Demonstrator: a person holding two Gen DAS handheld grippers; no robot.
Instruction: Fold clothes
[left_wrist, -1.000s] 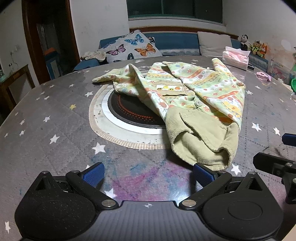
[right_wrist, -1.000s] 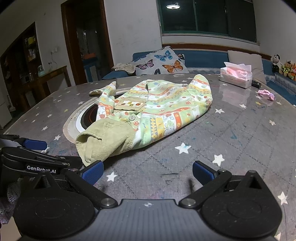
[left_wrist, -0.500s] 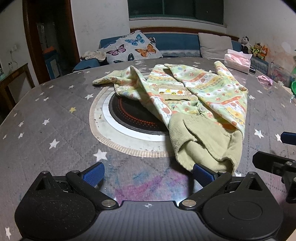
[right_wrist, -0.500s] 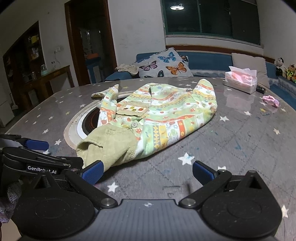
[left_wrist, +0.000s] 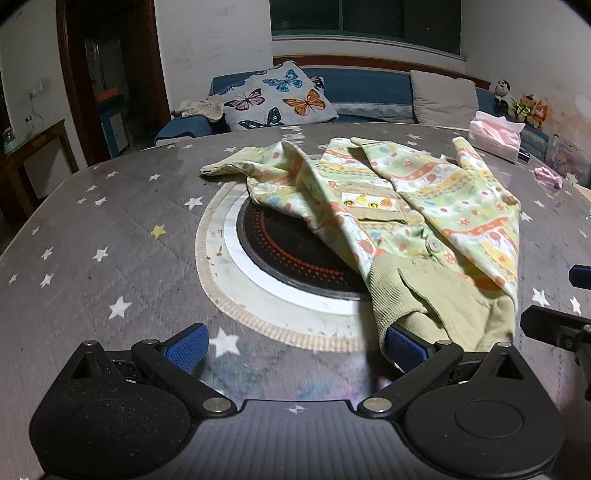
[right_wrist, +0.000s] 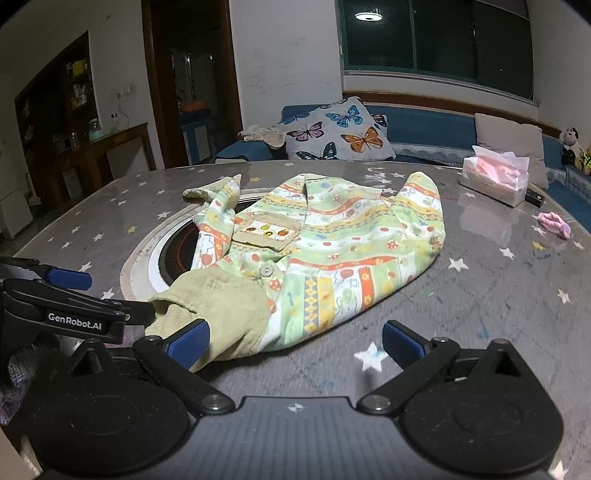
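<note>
- where the left wrist camera looks out, the left gripper (left_wrist: 295, 341) hangs low over the table (left_wrist: 110, 236) with its blue-padded fingers (left_wrist: 186, 343) spread wide and nothing between them.
- ahead and to the right of it lies the patterned jacket (left_wrist: 424, 206), rumpled, with its olive ribbed hem (left_wrist: 439, 299) nearest the gripper; the hem's edge sits just at the right-hand pad, though whether they touch cannot be told.
- one sleeve (left_wrist: 255, 166) of the jacket trails away to the far left, over the round black hotplate (left_wrist: 291, 258) set in the tabletop straight ahead.
- at the right edge of this view part of the right gripper (left_wrist: 569, 317) shows, beside the hem.
- far ahead to the right are a tissue box (left_wrist: 495, 134) and a small pink cloth (left_wrist: 548, 176); beyond the table stands a butterfly cushion (left_wrist: 277, 98) on a blue sofa (left_wrist: 362, 92).
- from the right wrist camera, the right gripper (right_wrist: 295, 341) is likewise spread open and empty, low above the table (right_wrist: 498, 314).
- the jacket (right_wrist: 351, 236) lies ahead and slightly left, its olive hem (right_wrist: 218, 310) reaching down to the left-hand pad, which overlaps it in the picture; contact is unclear.
- the left gripper (right_wrist: 70, 295) comes in from the left edge, its tip just at the hem's corner.
- the tissue box (right_wrist: 495, 179) and pink cloth (right_wrist: 554, 224) sit far ahead on the right, the butterfly cushion (right_wrist: 336, 131) beyond the table's far edge.
</note>
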